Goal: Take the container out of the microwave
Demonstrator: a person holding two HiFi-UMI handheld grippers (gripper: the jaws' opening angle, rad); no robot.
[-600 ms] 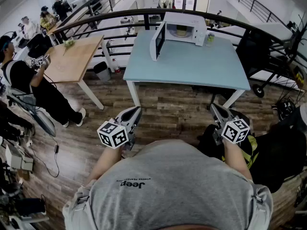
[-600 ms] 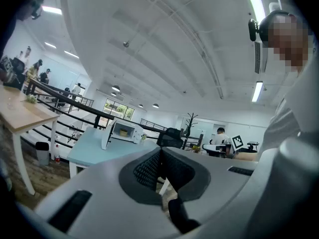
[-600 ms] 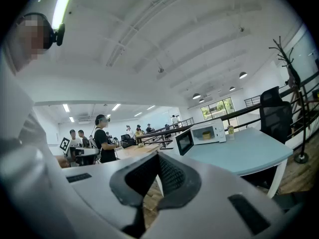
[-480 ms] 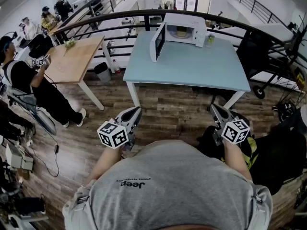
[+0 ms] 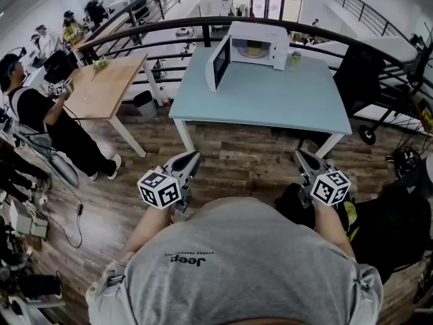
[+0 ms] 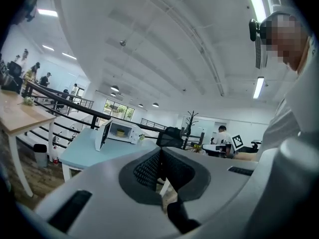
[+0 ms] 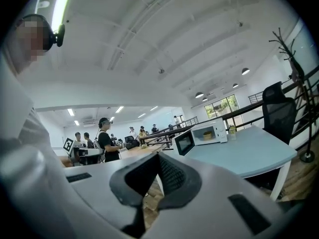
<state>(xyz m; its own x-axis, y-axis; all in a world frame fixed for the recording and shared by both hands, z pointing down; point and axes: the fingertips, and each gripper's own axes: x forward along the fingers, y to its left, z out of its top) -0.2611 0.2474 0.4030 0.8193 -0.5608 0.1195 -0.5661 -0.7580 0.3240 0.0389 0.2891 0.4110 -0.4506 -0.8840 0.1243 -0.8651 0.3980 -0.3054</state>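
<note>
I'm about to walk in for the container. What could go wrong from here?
1. The left gripper and right gripper are both shut and empty; unless opened first, they would likely shove the container deeper into the microwave.
2. The microwave door stands open on the left side, so the left gripper may knock it.
3. A small jar stands close to the microwave's right side; a right-side approach might topple it.
</note>
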